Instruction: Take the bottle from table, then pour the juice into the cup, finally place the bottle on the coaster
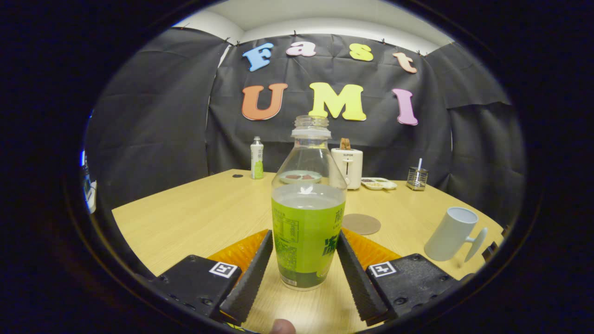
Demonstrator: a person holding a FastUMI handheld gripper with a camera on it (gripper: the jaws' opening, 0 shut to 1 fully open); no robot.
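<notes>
Bottle (pixel 307 218): clear plastic, uncapped, green label, upright on the table between the fingers, part full.
Table (pixel 199 208): pale wood grain; bare stretch to the left; far edge against the black cloth wall.
Gripper (pixel 304 266): spread about as wide as the bottle; ribbed fingers (pixel 248 273) flank it on both sides; contact unclear, so cannot tell whether gripping.
Coaster (pixel 361 224): flat brown disc, just beyond the right finger.
Cup (pixel 452 234): white, handled, near the right edge, well apart from the bottle.
Far side: small bottle (pixel 256 157), white toaster (pixel 348 167), plate (pixel 299 176), tray (pixel 379 183).
</notes>
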